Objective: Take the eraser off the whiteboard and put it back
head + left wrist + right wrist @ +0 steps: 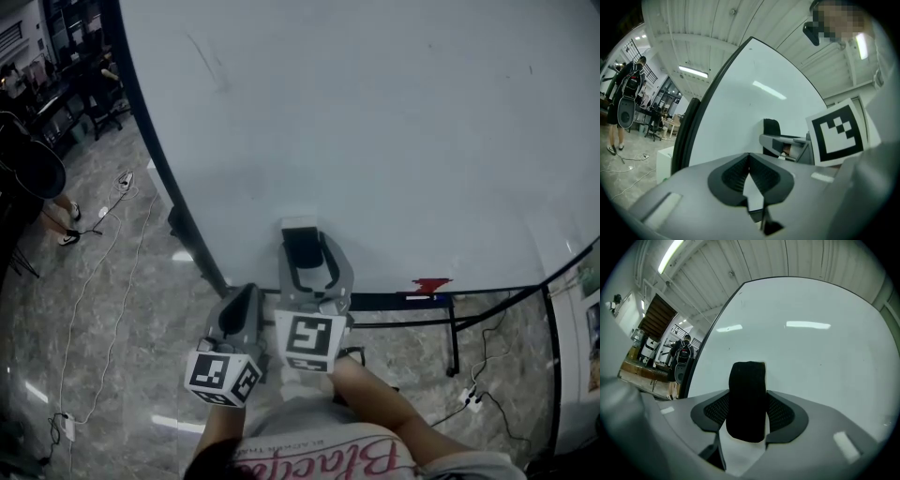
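The black eraser (302, 246) sits against the lower edge of the large whiteboard (375, 122). My right gripper (314, 249) points at the board, its jaws standing on both sides of the eraser and a little wider than it. In the right gripper view the eraser (746, 401) stands upright between the pads, against the whiteboard (811, 357), and hides the contact lines. My left gripper (241, 300) hangs lower left of it, short of the board, shut and empty. In the left gripper view its jaws (750, 157) meet in front of the whiteboard (736, 112).
A red object (431, 284) lies on the board's bottom ledge to the right. The stand's black leg (453, 342) and a power strip (472, 399) are below. Cables (103, 272) trail over the marble floor at left, where a person (33, 178) stands.
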A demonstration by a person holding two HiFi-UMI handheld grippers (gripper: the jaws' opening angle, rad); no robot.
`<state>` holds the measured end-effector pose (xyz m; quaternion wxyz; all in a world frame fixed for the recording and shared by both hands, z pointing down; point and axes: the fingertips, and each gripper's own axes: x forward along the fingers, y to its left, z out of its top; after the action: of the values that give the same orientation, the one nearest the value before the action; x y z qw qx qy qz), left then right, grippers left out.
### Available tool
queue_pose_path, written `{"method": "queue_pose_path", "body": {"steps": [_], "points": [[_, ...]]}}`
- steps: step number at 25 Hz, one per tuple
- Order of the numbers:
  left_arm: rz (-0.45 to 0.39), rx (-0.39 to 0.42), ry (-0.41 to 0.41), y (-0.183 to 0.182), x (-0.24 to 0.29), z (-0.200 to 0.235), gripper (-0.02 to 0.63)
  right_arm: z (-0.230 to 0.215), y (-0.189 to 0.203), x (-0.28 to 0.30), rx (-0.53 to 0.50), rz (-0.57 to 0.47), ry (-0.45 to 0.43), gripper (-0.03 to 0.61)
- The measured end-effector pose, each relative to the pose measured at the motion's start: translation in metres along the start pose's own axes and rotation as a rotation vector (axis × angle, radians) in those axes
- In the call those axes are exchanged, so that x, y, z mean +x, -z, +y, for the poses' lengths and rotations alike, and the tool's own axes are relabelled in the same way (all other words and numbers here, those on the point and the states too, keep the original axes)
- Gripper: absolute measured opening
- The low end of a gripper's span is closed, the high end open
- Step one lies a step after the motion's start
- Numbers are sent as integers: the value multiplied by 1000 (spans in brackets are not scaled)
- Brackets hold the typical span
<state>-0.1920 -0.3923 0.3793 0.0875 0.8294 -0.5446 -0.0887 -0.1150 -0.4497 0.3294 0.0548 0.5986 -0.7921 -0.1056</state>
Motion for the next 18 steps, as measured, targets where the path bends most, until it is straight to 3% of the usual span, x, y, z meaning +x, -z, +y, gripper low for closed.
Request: {"method": "queue_pose_path", "body": {"steps": [10, 18], "points": [[-3, -1, 48, 1, -16, -15, 0, 2, 4, -35, 28, 31, -50, 236], [9, 6, 101, 10, -60, -48, 0, 4, 2, -100, 54, 35, -46, 236]]}}
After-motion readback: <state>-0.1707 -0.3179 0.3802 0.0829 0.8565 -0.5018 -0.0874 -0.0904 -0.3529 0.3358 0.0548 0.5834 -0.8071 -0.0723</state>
